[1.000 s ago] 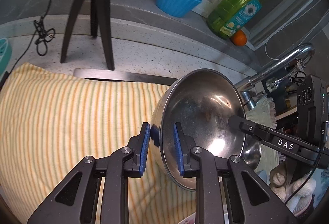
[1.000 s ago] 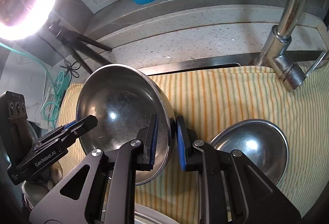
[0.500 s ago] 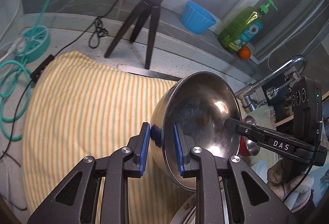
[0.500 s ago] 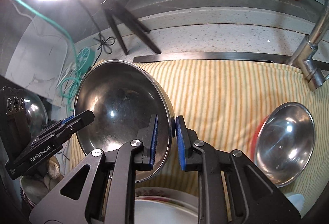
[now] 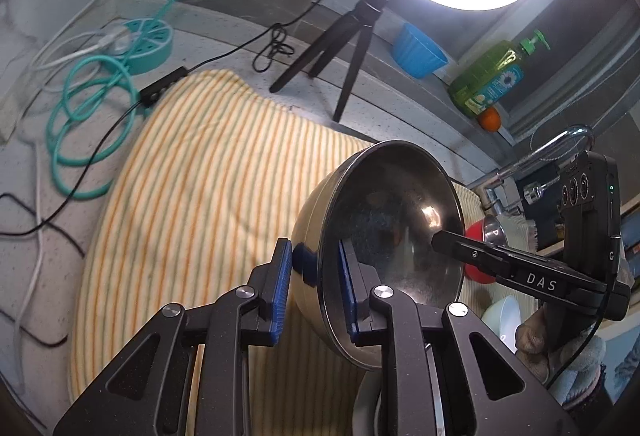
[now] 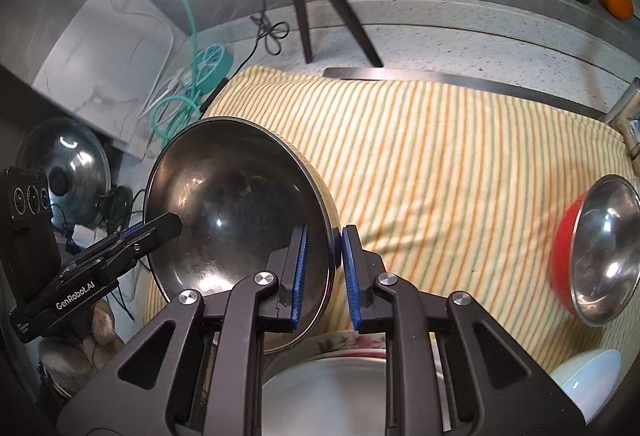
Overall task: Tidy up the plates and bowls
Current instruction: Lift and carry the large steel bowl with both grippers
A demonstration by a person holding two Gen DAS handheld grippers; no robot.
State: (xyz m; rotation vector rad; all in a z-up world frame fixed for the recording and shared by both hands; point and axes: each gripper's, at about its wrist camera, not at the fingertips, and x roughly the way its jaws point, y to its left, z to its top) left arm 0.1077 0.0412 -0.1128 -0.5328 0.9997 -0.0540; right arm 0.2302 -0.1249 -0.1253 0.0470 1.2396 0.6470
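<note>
Left wrist view: the left claw [image 5: 314, 286] is clamped on the big steel bowl's [image 5: 394, 224] rim, the right claw [image 6: 325, 272] clamped on the opposite rim, bowl tilted above the striped towel [image 6: 440, 163] covering the surface.

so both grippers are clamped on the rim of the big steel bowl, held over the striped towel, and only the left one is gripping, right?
Not quite. Both grip: the right gripper has its jaws shut on the steel bowl rim too, as the right wrist view shows. The left gripper clamps the opposite rim, over the striped towel.

Black claw [image 5: 312, 288], blue ribbed pads [image 5: 280, 292]
</note>
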